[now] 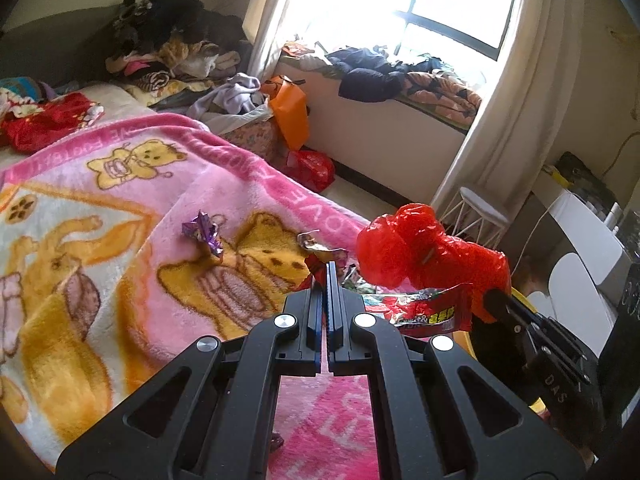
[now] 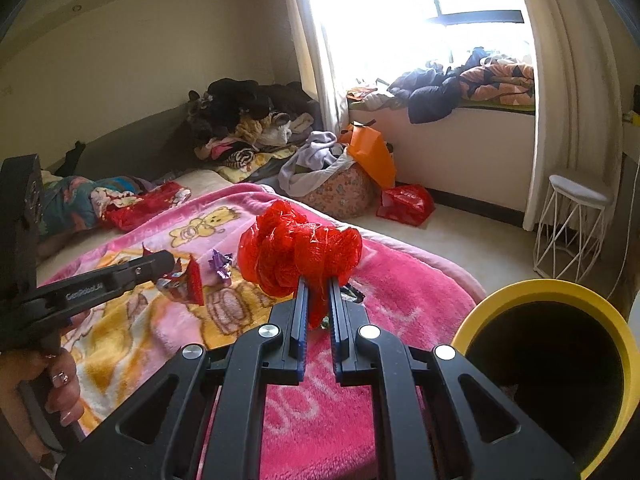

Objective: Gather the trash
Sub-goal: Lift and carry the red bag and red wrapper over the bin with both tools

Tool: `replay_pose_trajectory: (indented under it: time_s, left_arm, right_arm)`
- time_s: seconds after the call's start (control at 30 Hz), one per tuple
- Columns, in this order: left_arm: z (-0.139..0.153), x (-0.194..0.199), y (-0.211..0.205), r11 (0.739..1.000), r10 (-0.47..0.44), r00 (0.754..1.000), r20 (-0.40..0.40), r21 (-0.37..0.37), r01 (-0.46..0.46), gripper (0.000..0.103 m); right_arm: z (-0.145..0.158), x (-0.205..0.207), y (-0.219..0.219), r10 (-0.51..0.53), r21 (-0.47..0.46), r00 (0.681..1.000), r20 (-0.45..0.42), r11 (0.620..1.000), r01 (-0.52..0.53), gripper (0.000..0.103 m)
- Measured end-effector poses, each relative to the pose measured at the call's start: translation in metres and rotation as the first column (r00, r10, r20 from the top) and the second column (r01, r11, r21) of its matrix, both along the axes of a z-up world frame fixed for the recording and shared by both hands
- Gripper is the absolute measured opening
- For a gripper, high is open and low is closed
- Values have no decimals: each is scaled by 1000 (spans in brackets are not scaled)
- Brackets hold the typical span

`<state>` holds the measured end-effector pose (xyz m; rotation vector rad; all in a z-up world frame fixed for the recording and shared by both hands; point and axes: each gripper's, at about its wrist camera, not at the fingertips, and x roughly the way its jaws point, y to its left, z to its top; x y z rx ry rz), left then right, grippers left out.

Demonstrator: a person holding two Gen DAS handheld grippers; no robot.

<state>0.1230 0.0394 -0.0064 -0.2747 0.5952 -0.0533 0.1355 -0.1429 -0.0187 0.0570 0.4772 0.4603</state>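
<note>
My left gripper (image 1: 329, 270) is shut on a crumpled red and silver snack wrapper (image 1: 318, 254) and holds it just above the pink bear blanket (image 1: 120, 208). The right wrist view shows that gripper (image 2: 168, 263) with the wrapper (image 2: 185, 285) hanging from its tip. My right gripper (image 2: 318, 282) is shut on a scrunched red plastic bag (image 2: 296, 242), also seen from the left (image 1: 420, 248). A purple foil wrapper (image 1: 204, 232) (image 2: 222, 265) lies on the blanket. A red snack packet (image 1: 430, 312) sits under the red bag. The yellow-rimmed bin (image 2: 540, 292) stands low on the right.
A person's hand (image 2: 60, 380) grips the left tool's handle. A white wire stool (image 2: 576, 220) stands by the curtain. Clothes are piled at the bed's head (image 2: 248, 120) and on the window bench (image 2: 460, 84). An orange bag (image 2: 370, 150) and a red bag (image 2: 406, 204) are on the floor.
</note>
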Motion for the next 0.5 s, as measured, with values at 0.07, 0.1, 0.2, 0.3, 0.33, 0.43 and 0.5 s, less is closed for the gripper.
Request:
replay_pose_trajectory:
  time_s: [0.07, 0.1, 0.2, 0.3, 0.33, 0.43, 0.5]
  left_arm:
    - [2, -1, -4, 1000, -8, 1000, 6, 1, 8, 0]
    - [3, -2, -5, 1000, -11, 1000, 8, 3, 11, 0]
    - [5, -3, -10, 1000, -23, 1000, 14, 5, 23, 0]
    - [7, -3, -14, 999, -34, 999, 17, 10, 34, 0]
    - [7, -4, -16, 999, -38, 999, 18, 13, 38, 0]
    - [8, -4, -20, 999, -47, 999, 19, 16, 46, 0]
    - [9, -5, -24, 998, -53, 998, 21, 19, 53, 0]
  right_arm:
    - [1, -4, -3, -3, -1, 1000, 6, 1000, 3, 9]
    - [3, -6, -5, -6, -2, 1000, 10, 1000, 6, 9]
    - [4, -11, -9, -14, 1, 1000, 12, 1000, 14, 9]
    - [4, -14, -16, -27, 6, 1000, 14, 1000, 27, 9]
    - [4, -15, -17, -32, 7, 999, 14, 999, 32, 9]
    - [5, -17, -24, -46, 15, 999, 13, 999, 46, 9]
    - [5, -19, -30, -58, 19, 998, 14, 998, 57, 9]
